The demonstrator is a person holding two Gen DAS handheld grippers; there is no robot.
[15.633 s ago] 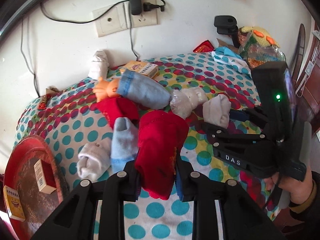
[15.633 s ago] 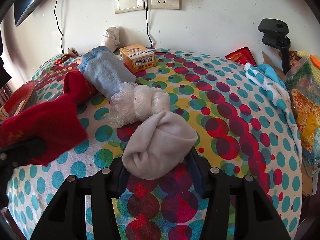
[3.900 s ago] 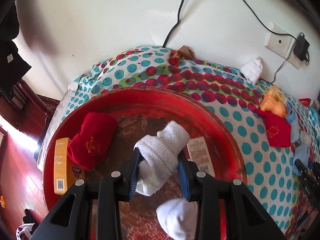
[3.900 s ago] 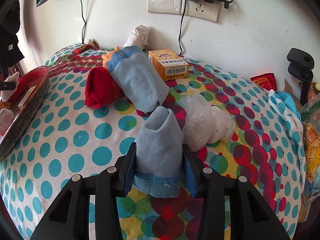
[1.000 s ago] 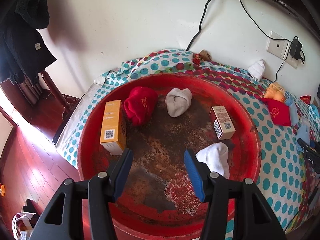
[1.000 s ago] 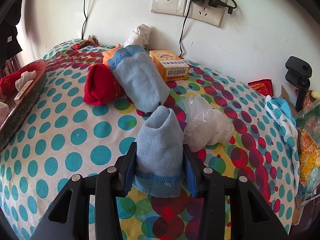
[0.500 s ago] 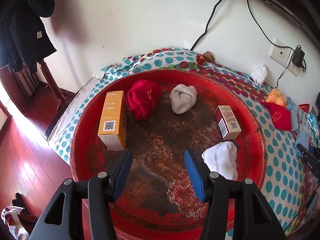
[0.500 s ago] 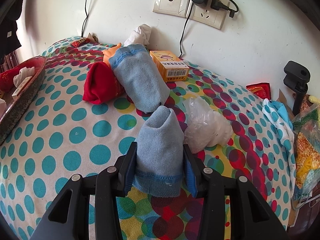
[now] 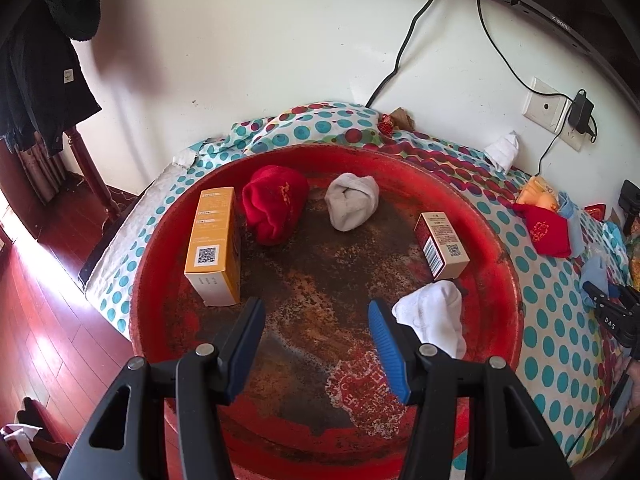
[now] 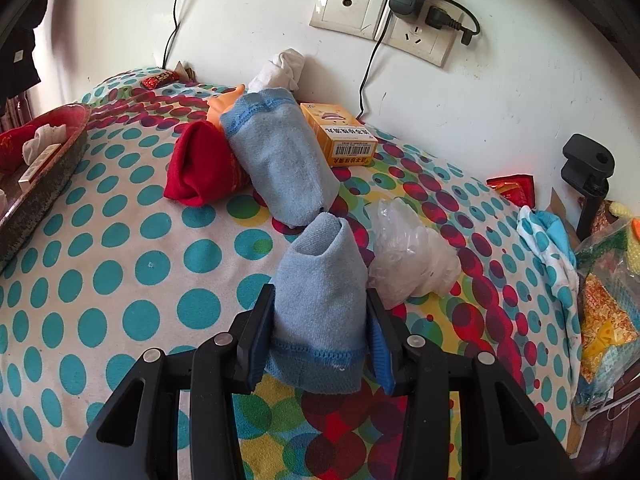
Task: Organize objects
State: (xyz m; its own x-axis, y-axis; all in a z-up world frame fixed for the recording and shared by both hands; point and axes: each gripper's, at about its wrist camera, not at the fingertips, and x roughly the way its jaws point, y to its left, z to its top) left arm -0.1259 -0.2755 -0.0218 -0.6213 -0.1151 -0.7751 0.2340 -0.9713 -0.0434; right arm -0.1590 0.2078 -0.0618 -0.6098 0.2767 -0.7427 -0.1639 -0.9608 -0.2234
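Having let go of the white sock, my left jaws hung open and empty over the red tray, the sock lying at its right. My right jaws stayed clamped on a blue sock above the bed, next for the tray, I judged.

Bare tray centre between yellow box and white sock.

Dark coat hangs above a wooden floor.

Beyond the open left gripper, three rolled socks and two boxes in the red tray, beyond the right gripper, three more socks, one orange box
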